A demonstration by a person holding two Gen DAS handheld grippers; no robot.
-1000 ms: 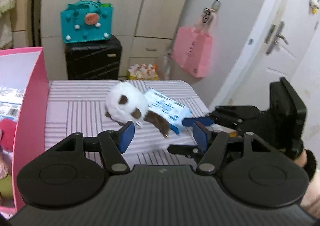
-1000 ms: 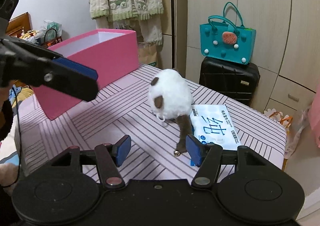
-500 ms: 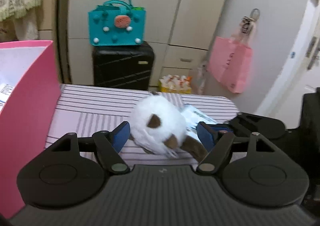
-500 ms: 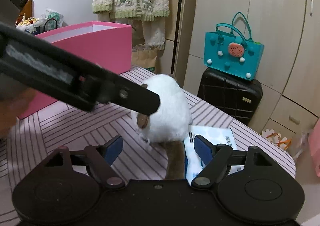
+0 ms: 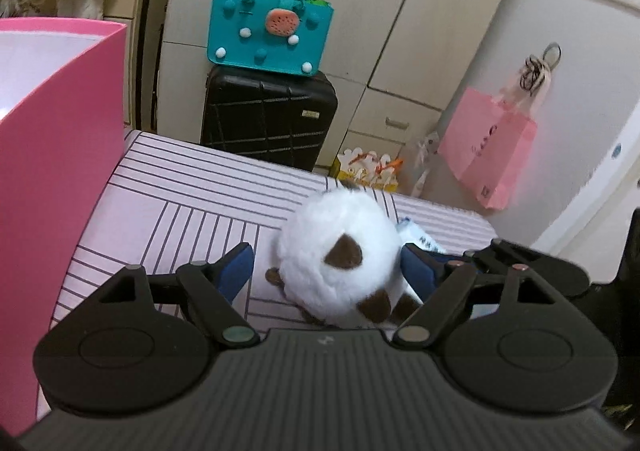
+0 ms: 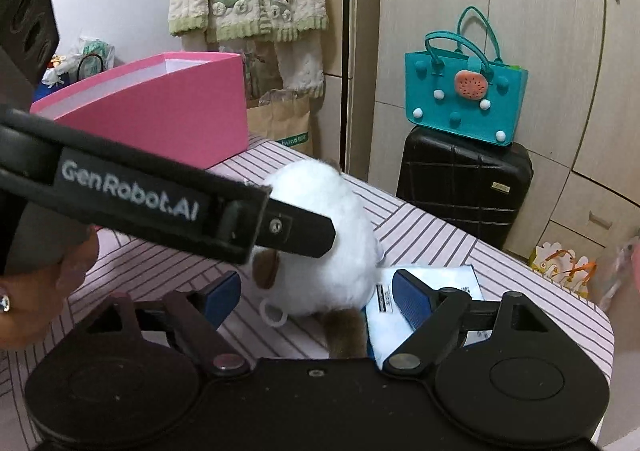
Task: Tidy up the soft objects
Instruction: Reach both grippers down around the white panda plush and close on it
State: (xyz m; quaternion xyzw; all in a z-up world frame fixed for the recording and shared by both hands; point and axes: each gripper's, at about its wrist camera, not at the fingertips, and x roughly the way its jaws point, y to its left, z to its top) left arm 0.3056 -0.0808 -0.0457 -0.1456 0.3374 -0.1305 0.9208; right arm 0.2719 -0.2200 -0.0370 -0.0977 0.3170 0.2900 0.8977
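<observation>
We see the striped surface [image 5: 192, 187] filling most of both views, with the pink box [image 6: 168, 119] standing open at its far left; what already lies inside it we cannot make out in these pictures. Behind the surface a black suitcase [image 6: 464, 187] carries a teal bag [image 6: 464, 99]. Near the right end of the surface sits the white plush [image 5: 340, 251], round, with brown patches, and a flat tissue pack [image 6: 424, 291] lies just to its right, partly under it. Our left gripper [image 5: 326, 267] has the plush between its fingers; its jaws have just been opening and stand spread, the right pad at the fur's edge or just off it, the left pad clearly apart from it, so nothing is gripped. Our right gripper [image 6: 316, 295] has also just been opening and is likewise spread wide, with the plush's lower part and brown limb in the gap and the right pad over the pack; it presses on neither. We judge the task still in the middle: the plush and the pack remain outside the box, and a grasp on the plush is only being set up. What is left is to close on it, carry it left into the box, then deal with the pack.
</observation>
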